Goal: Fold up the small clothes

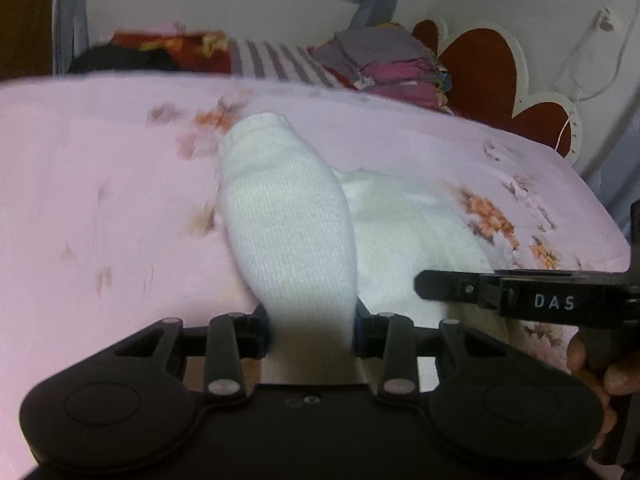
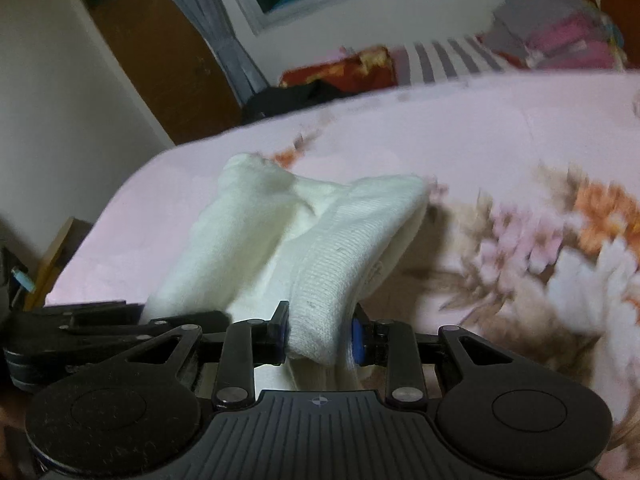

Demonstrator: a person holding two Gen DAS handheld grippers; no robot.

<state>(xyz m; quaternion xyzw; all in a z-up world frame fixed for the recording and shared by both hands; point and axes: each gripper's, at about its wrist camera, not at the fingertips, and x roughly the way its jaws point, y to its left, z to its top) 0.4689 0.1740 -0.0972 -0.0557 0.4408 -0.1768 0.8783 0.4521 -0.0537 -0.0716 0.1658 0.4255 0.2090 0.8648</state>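
A white knitted sock [image 1: 280,208] lies on the pink floral sheet [image 1: 100,200]. My left gripper [image 1: 310,330] is shut on one end of the sock, which stretches away from it. In the right wrist view my right gripper [image 2: 320,334] is shut on the ribbed end of the white sock [image 2: 340,248], and the rest bunches up behind it. The right gripper also shows in the left wrist view [image 1: 424,284] at the right, touching the white cloth. The left gripper shows at the left edge of the right wrist view [image 2: 80,324].
A stack of folded pink and grey clothes [image 1: 392,68] sits at the far right of the bed. A red patterned cloth [image 1: 168,46] and a dark garment [image 1: 120,60] lie at the far edge. A brown door [image 2: 160,52] and a window stand beyond.
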